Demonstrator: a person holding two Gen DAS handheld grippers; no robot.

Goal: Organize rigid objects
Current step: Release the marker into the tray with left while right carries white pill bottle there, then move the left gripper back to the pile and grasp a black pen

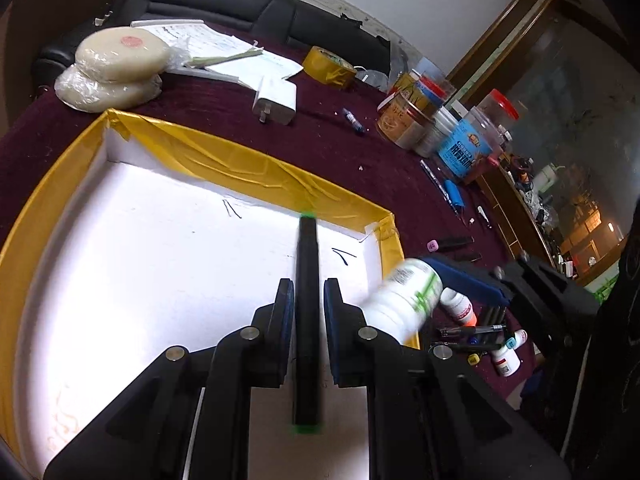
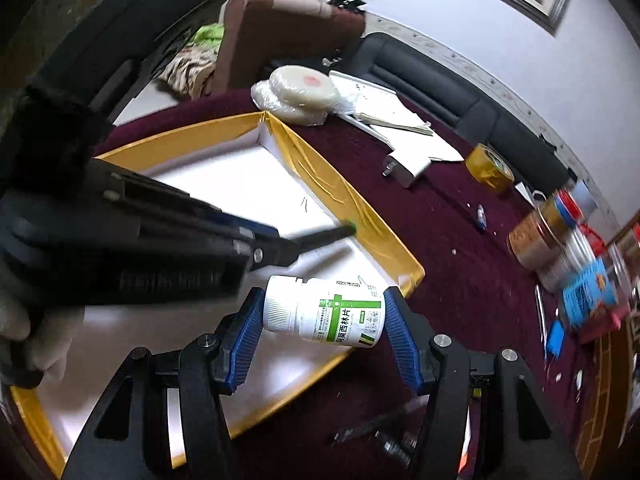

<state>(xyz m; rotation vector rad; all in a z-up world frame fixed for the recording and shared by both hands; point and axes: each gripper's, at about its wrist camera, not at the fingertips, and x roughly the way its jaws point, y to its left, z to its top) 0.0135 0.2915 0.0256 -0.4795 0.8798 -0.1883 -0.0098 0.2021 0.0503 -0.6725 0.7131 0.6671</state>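
Over maroon cloth (image 2: 460, 240), right hand-held gripper (image 2: 324, 312) clamps white green-labelled bottle (image 2: 324, 312); left (image 1: 307, 312) clamps black marker (image 1: 307, 280).

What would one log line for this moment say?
left gripper: shut on black stick | right gripper: shut on bottle | both over tray

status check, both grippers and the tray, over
Left gripper shut on black pen. Right gripper shut on white pill bottle. Both over the yellow-rimmed tray, nothing blocking.
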